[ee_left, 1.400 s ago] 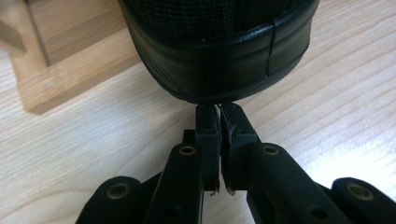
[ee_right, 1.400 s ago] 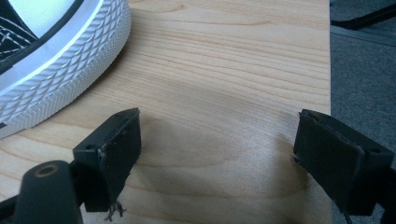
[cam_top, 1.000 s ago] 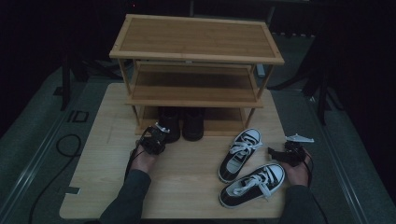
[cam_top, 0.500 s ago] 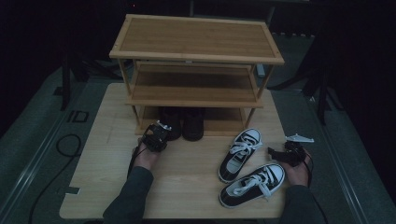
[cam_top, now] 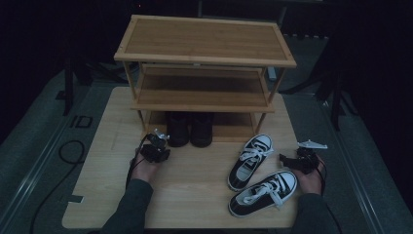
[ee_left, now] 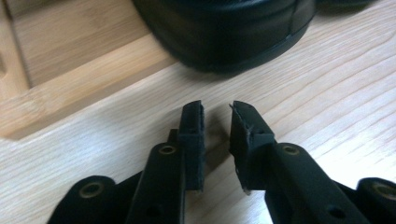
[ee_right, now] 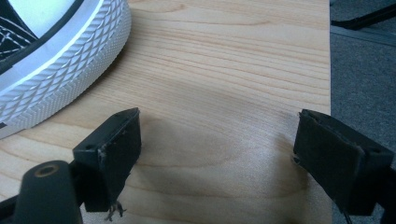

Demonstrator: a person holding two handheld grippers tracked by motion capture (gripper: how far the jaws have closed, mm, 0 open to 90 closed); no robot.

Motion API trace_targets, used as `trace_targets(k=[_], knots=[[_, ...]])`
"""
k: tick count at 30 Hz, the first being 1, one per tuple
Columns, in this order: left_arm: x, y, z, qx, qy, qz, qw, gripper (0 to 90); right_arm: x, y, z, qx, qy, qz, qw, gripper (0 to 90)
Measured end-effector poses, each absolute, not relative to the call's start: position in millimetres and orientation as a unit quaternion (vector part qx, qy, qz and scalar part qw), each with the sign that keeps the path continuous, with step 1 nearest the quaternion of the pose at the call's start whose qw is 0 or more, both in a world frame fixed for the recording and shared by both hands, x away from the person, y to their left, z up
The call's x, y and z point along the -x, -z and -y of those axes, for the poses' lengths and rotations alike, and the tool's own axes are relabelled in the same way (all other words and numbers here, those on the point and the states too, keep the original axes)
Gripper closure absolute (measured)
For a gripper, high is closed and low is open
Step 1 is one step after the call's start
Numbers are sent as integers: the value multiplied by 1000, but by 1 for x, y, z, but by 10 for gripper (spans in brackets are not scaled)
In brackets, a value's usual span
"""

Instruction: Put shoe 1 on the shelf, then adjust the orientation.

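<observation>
Left gripper [ee_left: 217,126]: jaws just opened a little, nothing between; glossy black leather shoe [ee_left: 229,32] just ahead of its tips. Right gripper [ee_right: 217,158]: jaws wide, empty; black-and-white canvas sneaker [ee_right: 51,60] beside its left jaw.

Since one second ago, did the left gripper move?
No. In the high view the left gripper sits at the same spot before the rack, just short of the black shoes. Its jaws have just been opening, with nothing between them.
</observation>
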State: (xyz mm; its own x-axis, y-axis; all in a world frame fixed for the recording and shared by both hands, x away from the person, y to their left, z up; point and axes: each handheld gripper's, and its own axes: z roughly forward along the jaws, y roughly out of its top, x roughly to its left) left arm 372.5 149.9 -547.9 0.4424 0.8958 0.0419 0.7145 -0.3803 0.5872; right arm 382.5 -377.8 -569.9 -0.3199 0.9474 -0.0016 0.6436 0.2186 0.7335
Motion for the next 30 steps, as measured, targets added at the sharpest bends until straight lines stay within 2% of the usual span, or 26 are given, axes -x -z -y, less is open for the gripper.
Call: trace_targets(k=[5, 24, 29, 30], knots=[[-368, 551, -156, -803, -187, -500, 266, 720, -382, 570, 378, -534, -325, -745, 234, 149], [-359, 561, -172, -781, -202, -502, 311, 568, -382, 570, 377, -540, -323, -741, 236, 150], [-357, 563, -173, -780, -208, -497, 318, 567, -383, 569, 375, -540, -315, -746, 230, 130], [-356, 564, -174, -778, -211, -497, 323, 565, -386, 564, 374, -542, -301, -753, 218, 192]])
